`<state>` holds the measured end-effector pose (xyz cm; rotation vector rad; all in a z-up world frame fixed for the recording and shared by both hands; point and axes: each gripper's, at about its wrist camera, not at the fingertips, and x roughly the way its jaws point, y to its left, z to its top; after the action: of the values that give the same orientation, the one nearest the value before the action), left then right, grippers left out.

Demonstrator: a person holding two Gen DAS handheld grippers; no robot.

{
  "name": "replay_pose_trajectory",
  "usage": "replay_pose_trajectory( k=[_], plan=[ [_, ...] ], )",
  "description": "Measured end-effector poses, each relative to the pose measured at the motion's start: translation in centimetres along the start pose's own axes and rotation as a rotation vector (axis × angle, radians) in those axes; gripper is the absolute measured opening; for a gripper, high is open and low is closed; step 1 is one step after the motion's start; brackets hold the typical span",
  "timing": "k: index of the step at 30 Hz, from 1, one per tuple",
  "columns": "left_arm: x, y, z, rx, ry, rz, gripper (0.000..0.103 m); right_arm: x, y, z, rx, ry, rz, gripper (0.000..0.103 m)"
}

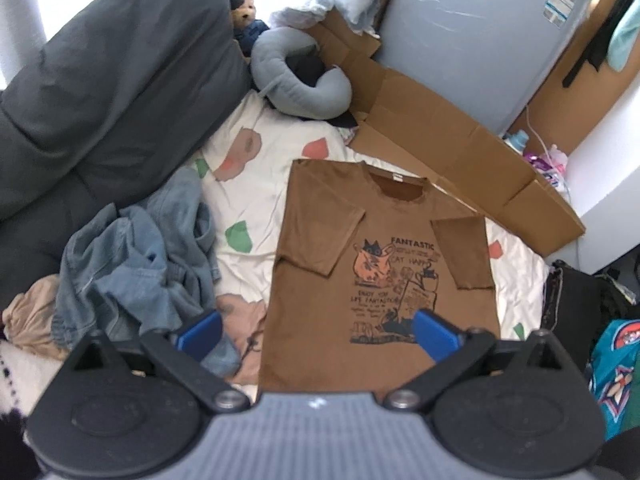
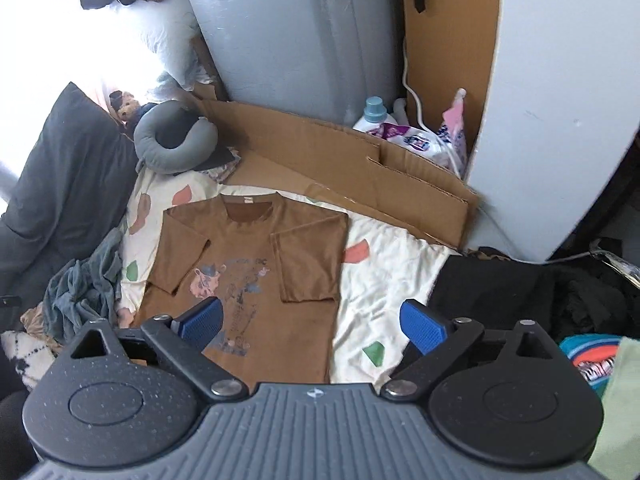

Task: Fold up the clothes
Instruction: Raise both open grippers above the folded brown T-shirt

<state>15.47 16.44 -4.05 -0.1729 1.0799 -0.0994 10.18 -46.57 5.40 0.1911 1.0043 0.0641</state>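
Note:
A brown T-shirt with a cat print lies flat on the patterned white sheet, collar away from me, both sleeves folded in over the front. It also shows in the right wrist view. My left gripper is open and empty, above the shirt's lower left part. My right gripper is open and empty, above the shirt's lower right edge.
A heap of blue denim and beige cloth lies left of the shirt. Flattened cardboard, a grey neck pillow, a dark cushion and a grey appliance are behind. Black clothes lie to the right.

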Motion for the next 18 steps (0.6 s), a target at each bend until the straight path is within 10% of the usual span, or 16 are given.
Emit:
replay_pose_trajectory(
  k=[18],
  plan=[
    [0.1,2.0,-8.6,0.006,-0.076,-0.012,0.098,3.2,-2.7,-12.4,-0.029,0.021,0.033,0.098]
  ],
)
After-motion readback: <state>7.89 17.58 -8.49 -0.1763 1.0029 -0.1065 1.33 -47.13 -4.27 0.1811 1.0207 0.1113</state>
